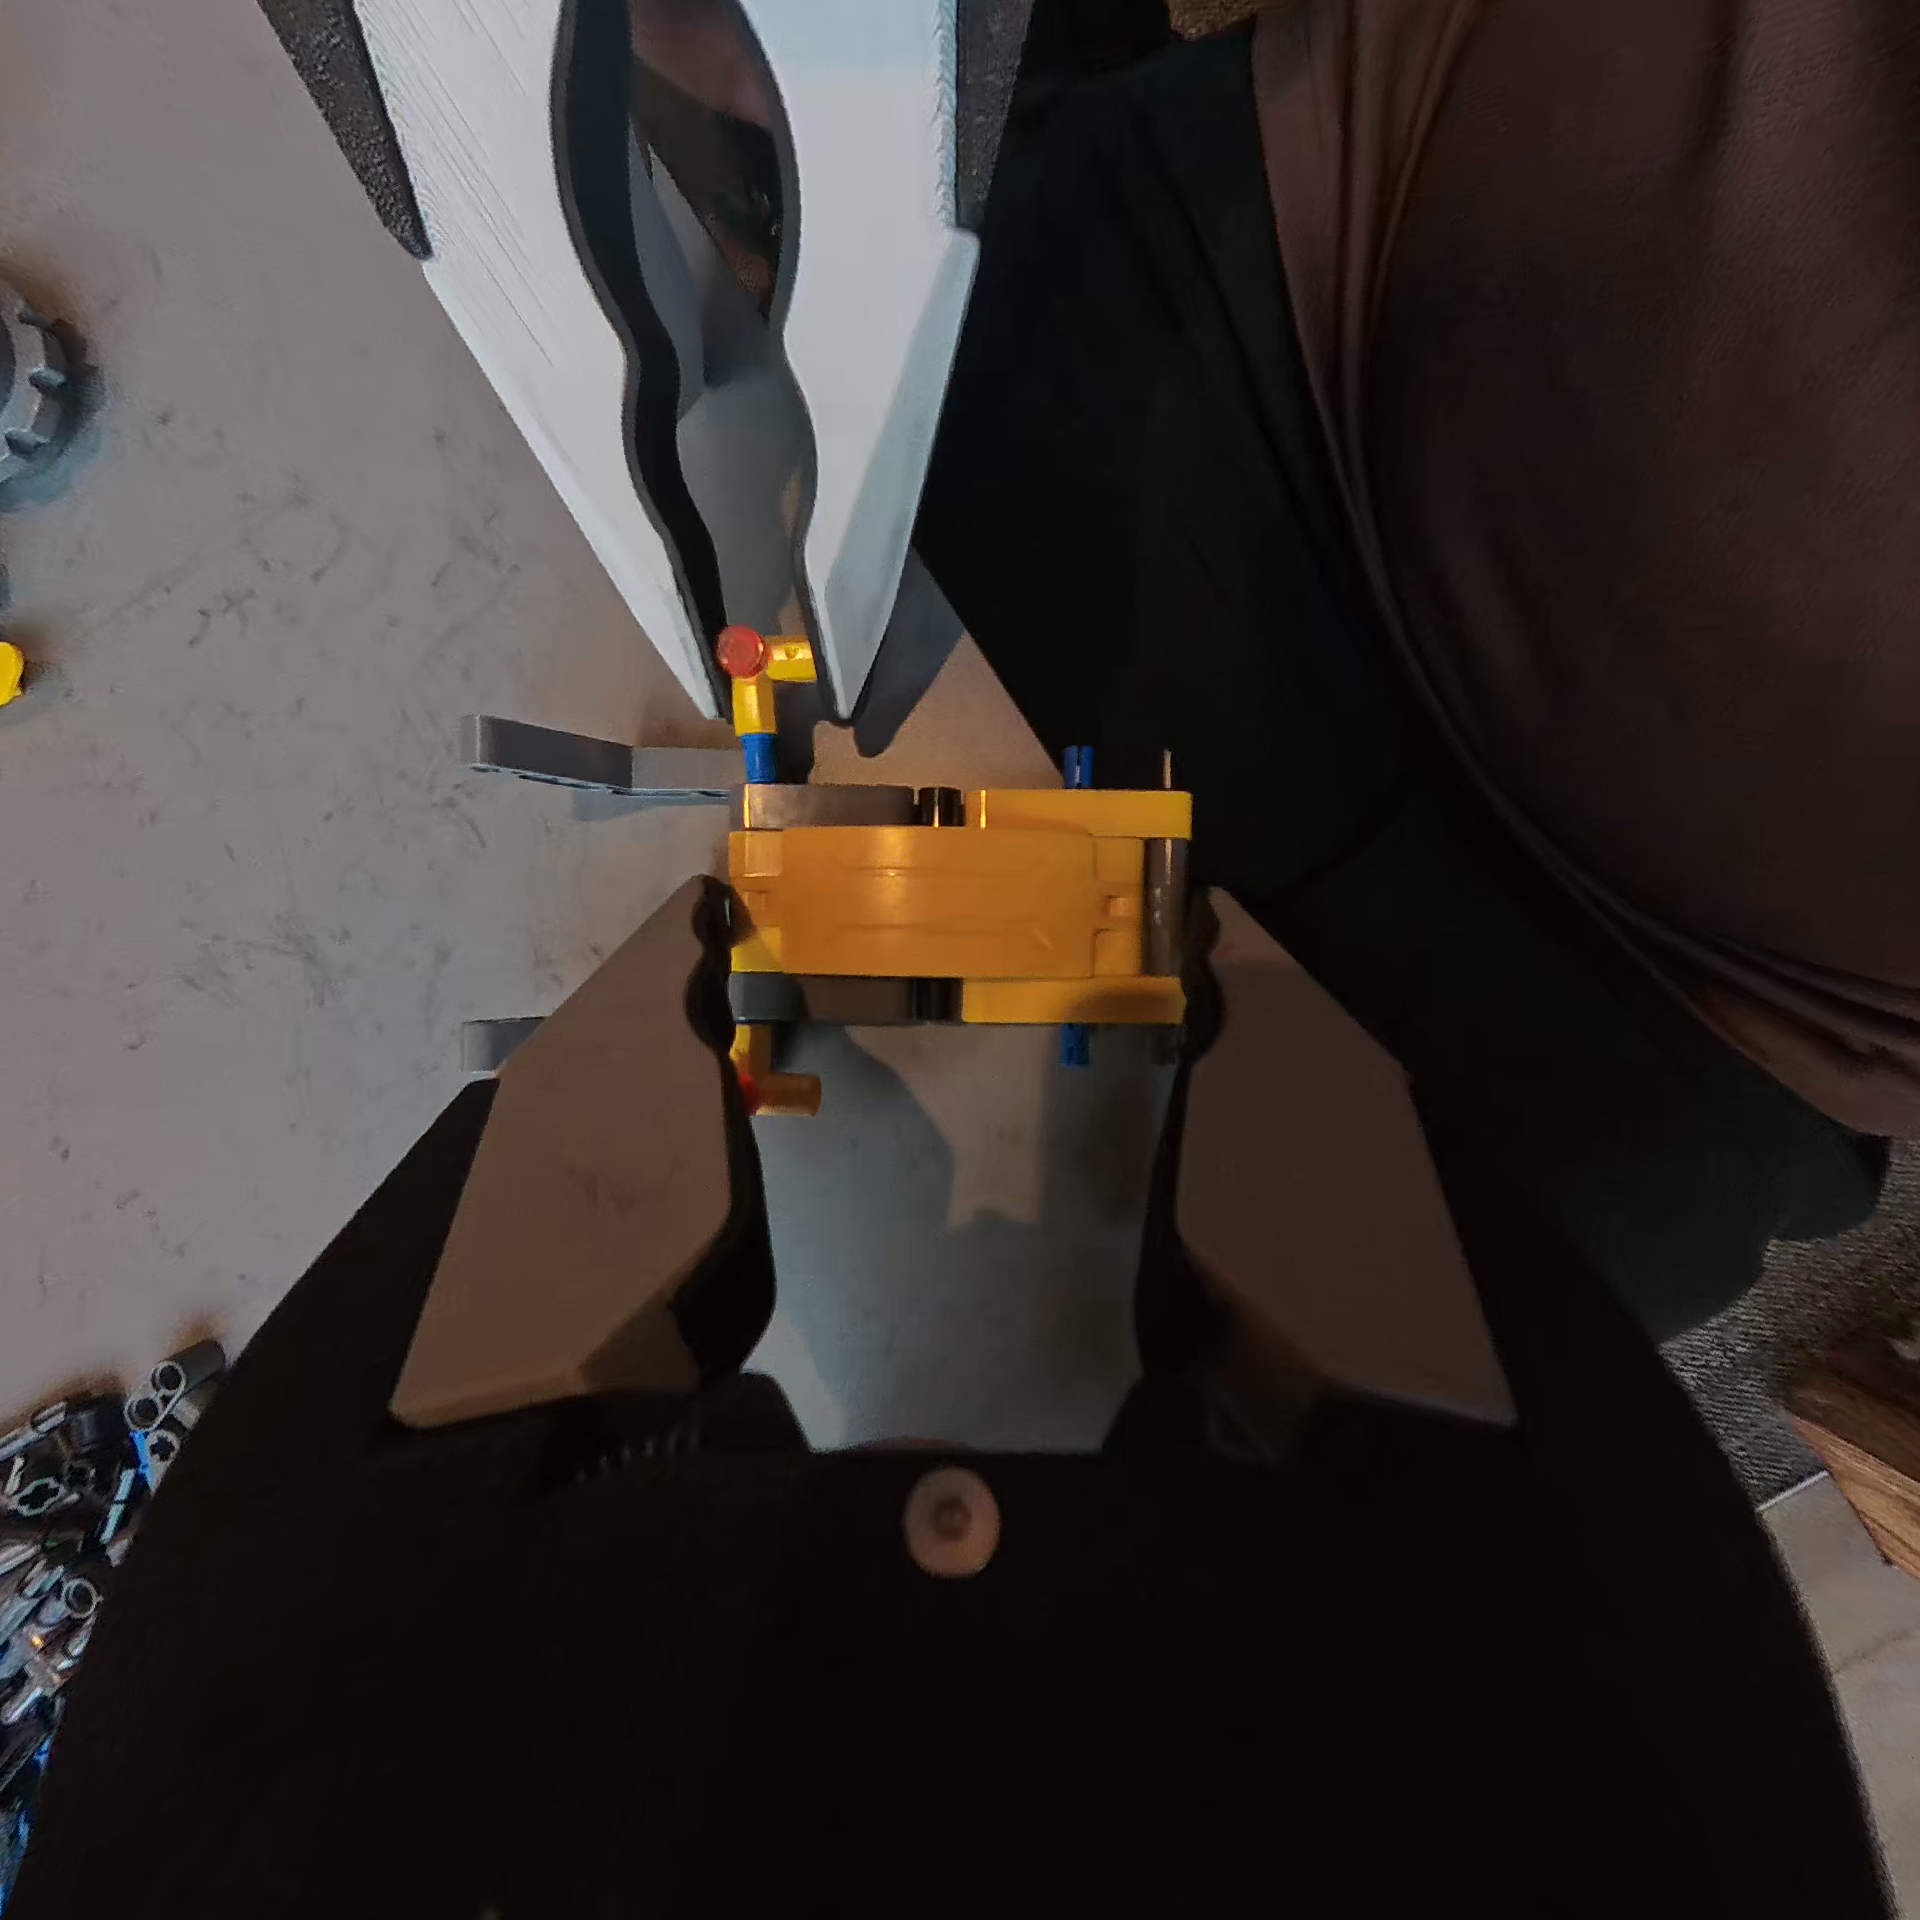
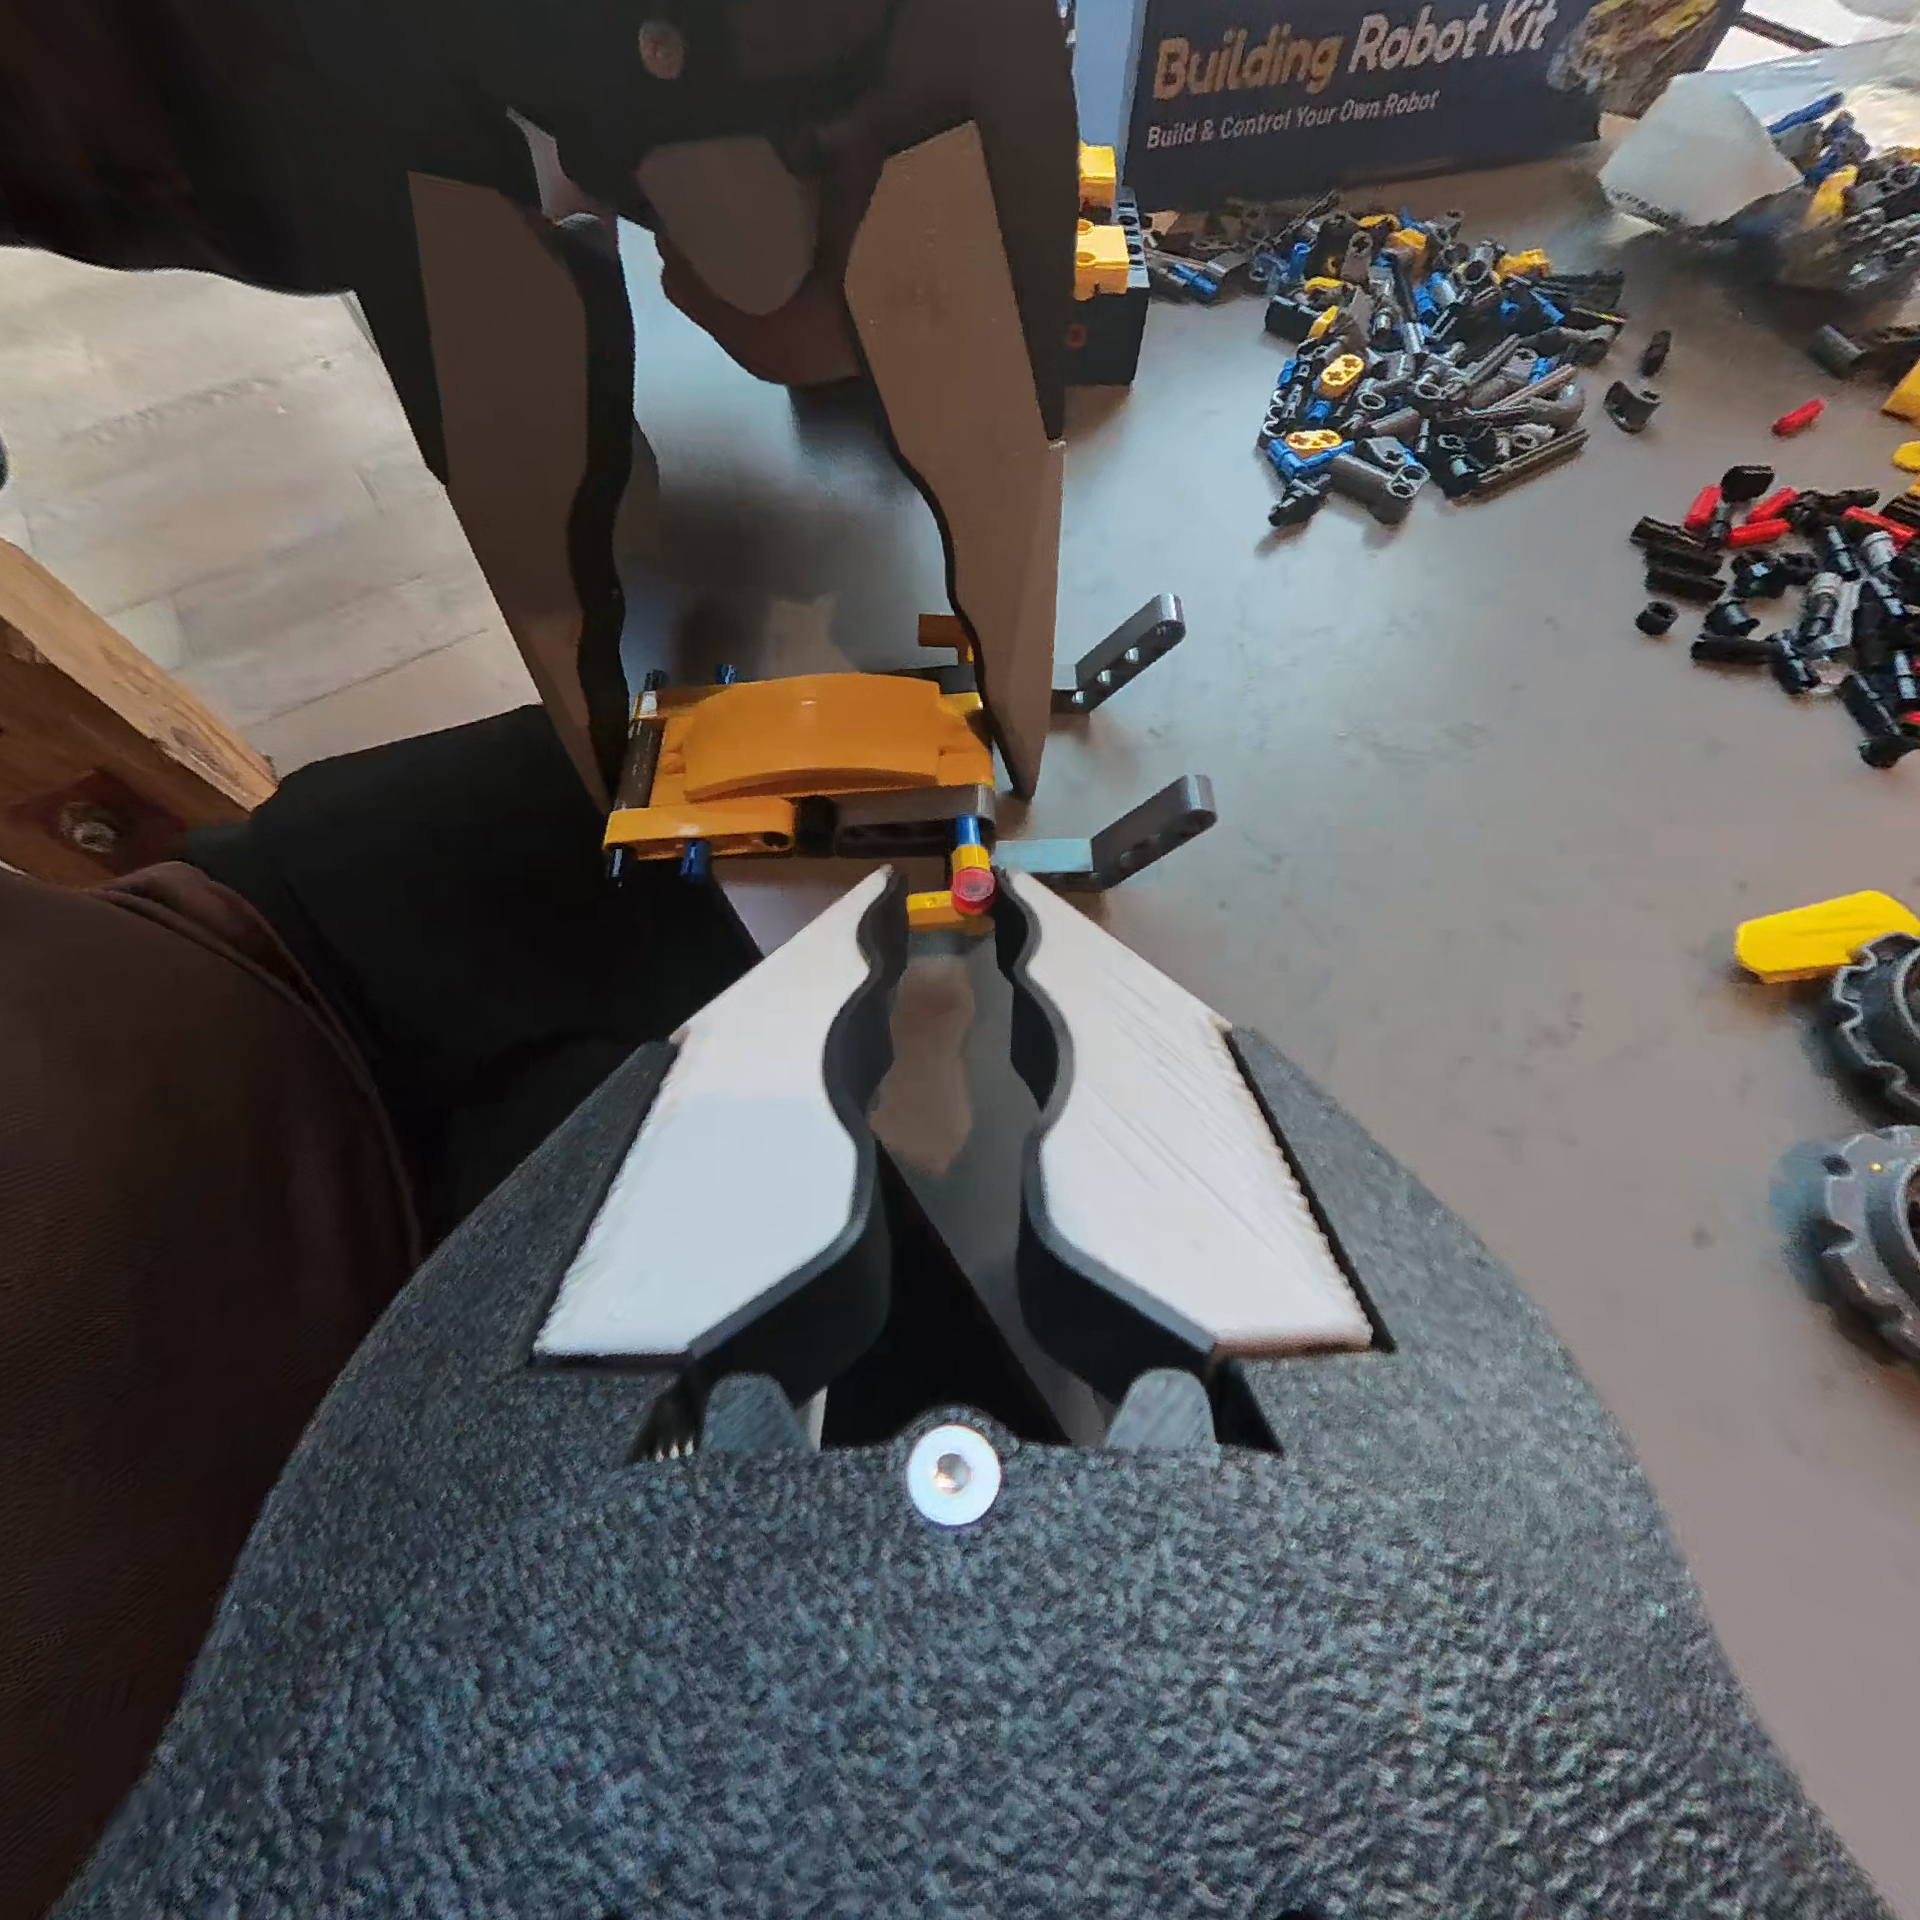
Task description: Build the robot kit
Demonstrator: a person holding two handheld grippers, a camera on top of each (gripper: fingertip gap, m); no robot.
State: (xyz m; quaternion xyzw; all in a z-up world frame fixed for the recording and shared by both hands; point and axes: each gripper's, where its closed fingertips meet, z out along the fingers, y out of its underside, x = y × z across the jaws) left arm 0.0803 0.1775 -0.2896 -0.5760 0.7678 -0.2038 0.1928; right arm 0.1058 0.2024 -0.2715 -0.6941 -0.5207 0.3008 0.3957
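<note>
Left claw (image 1: pixel 951 935): clenched across the yellow brick assembly (image 1: pixel 935 904), one dark finger on each end of it, pinning it just above the tabletop (image 1: pixel 260 831).
Right claw (image 2: pixel 940 899): its pale fingers (image 2: pixel 748 1143) narrowed almost together around the small yellow elbow connector (image 2: pixel 940 906) with a red stud (image 2: pixel 974 886); contact looks made on the right pad, though whether both pads truly pinch it I cannot tell.
Assembly position: at the near edge of the tabletop, by a person's dark sleeve (image 2: pixel 156 1247); two grey angled beams (image 2: pixel 1132 831) stick out from its far side.
Connector position: on a blue pin (image 2: pixel 967 829) at one corner of the assembly; a matching one sits at the opposite corner.
Handling, as a judgement: light, rigid plastic with smooth, slippery faces; press-fit joints could pop apart under twist. Best held by the flat ends of the yellow body, as now, not by the thin pins or beams.
Surroundings: loose piles of small parts (image 2: pixel 1434 364), grey toothed wheels (image 2: pixel 1870 1226), a dark printed box (image 2: pixel 1351 94).
</note>
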